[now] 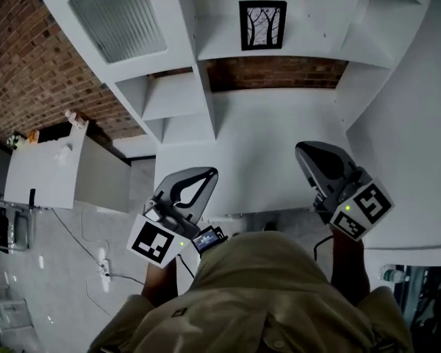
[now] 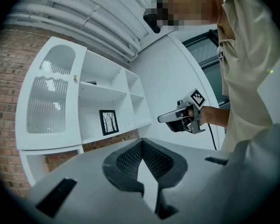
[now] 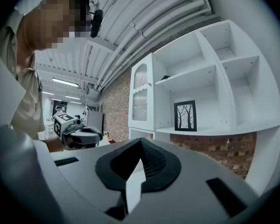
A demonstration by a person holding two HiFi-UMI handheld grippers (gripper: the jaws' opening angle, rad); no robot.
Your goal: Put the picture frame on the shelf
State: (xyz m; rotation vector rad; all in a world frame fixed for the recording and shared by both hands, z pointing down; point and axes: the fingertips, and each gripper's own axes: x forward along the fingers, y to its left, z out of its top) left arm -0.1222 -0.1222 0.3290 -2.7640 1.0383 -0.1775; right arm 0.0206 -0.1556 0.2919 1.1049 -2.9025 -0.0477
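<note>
A black picture frame (image 1: 262,25) with a bare-tree print stands upright on a white shelf (image 1: 228,48), and nothing is touching it. It also shows in the left gripper view as the frame (image 2: 108,122) and in the right gripper view as the frame (image 3: 185,116). My left gripper (image 1: 208,175) is shut and empty, held low near my body and well short of the shelf. My right gripper (image 1: 303,151) is level with it on the right, jaws together and holding nothing. Each gripper sees the other: the right gripper (image 2: 166,118) and the left gripper (image 3: 96,135).
The white shelf unit has several open compartments and a ribbed glass door (image 1: 117,20) at its left. Red brick wall (image 1: 275,72) shows behind and beneath it. A low white cabinet (image 1: 51,175) stands at the left, and a power strip (image 1: 103,265) lies on the floor.
</note>
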